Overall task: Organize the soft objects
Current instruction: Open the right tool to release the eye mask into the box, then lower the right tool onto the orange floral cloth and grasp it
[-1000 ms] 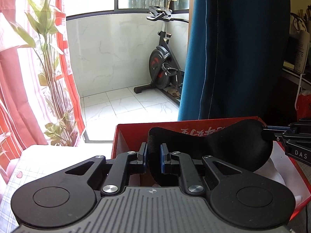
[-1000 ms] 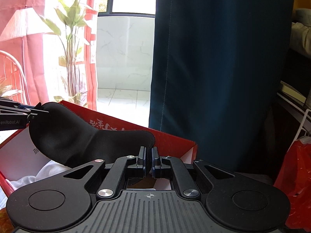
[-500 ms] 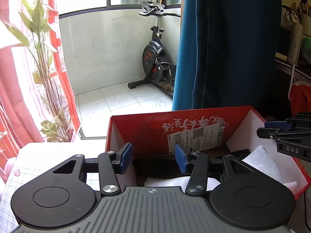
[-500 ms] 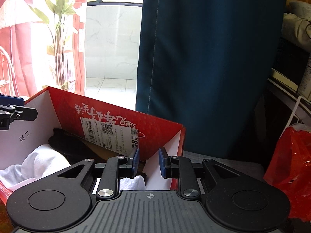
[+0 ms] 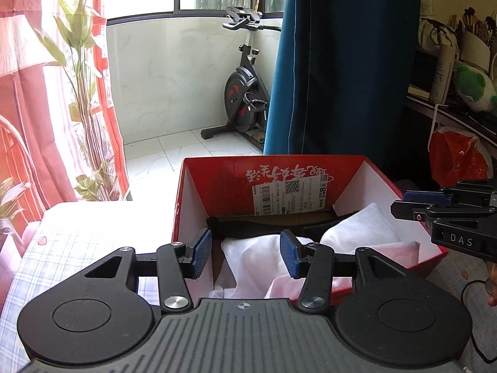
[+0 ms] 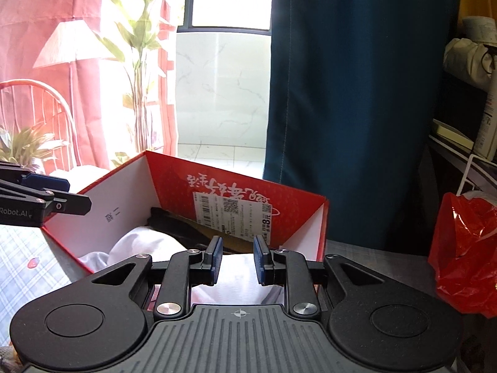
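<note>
Both claws are released and hold nothing. The left claw (image 5: 245,256) and the right claw (image 6: 237,259) hover at the near edge of the red box (image 5: 186,192). The black soft piece (image 5: 248,225) lies inside the box, behind white cloths (image 5: 363,227).

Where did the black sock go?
The black sock lies inside the red box, along its far wall under the white label, behind the white cloth. In the right wrist view it sits at the box's back left.
</note>
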A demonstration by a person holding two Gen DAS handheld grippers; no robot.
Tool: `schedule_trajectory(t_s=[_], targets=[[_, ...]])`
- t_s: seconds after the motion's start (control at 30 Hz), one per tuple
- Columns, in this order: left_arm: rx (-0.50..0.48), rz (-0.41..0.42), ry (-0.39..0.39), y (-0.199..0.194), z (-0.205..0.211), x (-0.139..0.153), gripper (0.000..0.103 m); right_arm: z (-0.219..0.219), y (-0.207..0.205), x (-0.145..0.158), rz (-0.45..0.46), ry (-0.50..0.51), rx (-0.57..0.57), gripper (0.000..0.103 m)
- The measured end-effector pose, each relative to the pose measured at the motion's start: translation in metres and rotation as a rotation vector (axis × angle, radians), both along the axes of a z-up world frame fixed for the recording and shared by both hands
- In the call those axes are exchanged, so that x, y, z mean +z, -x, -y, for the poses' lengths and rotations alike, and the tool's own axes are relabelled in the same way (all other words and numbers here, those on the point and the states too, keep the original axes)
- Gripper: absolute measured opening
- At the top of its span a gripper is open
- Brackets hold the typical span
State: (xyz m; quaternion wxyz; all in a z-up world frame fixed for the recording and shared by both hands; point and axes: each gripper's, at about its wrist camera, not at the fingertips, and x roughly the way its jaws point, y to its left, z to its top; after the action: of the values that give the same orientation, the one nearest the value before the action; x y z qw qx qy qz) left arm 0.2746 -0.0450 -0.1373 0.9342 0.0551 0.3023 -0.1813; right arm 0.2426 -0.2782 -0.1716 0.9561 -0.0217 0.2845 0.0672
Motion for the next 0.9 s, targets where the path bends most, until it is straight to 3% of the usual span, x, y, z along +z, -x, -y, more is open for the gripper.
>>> schedule_trajectory(t_s=[0.43, 0.73, 0.9], targets=[[0.001, -0.042, -0.004, 0.06, -0.018, -0.016, 0.051, -0.022, 0.064, -0.008, -0.008, -0.043, 0.039, 0.02], [0.021, -0.148, 0.003, 0.061, -0.024, -0.048, 0.051, -0.04, 0.099, -0.042, -0.099, -0.052, 0.064, 0.02], [0.045, -0.215, 0.044, 0.056, -0.031, -0.07, 0.051, -0.044, 0.111, -0.066, -0.148, -0.064, 0.055, 0.02]])
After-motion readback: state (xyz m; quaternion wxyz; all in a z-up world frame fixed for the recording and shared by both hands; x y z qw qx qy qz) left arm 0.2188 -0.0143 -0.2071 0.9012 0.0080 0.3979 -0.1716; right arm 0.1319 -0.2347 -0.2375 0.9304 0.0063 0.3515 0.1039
